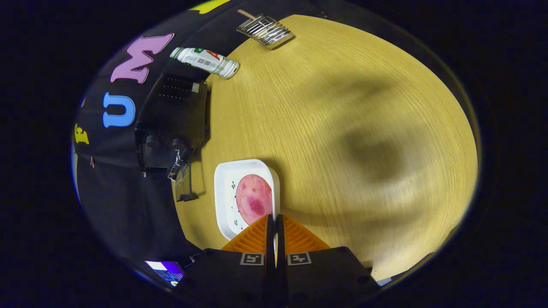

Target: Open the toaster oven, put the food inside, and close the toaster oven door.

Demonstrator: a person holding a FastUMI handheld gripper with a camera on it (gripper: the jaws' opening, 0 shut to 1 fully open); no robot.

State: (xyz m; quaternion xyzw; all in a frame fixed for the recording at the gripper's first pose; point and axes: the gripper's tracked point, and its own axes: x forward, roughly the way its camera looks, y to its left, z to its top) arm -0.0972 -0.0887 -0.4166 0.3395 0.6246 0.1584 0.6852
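1. The gripper (274, 220) is clenched with nothing in it: its two fingers meet almost edge to edge, only a thin slit between them, and they hover above the near edge of the white plate (222, 201).
2. The plate holds the food (253, 199), a round pink slice lying flat, just ahead of the fingertips. It sits near the tabletop's (342, 128) edge, probably so that it is a short carry to the oven.
3. The toaster oven (171, 124) stands beside the plate, at the tabletop's edge against the booth wall. Its glass door (187, 182) seems to hang open towards the plate, so the opening step looks done; I judge that loading the food comes next.
4. A white bottle (205, 62) lies on its side and a wire rack (265, 30) rests well beyond, clear of the work.
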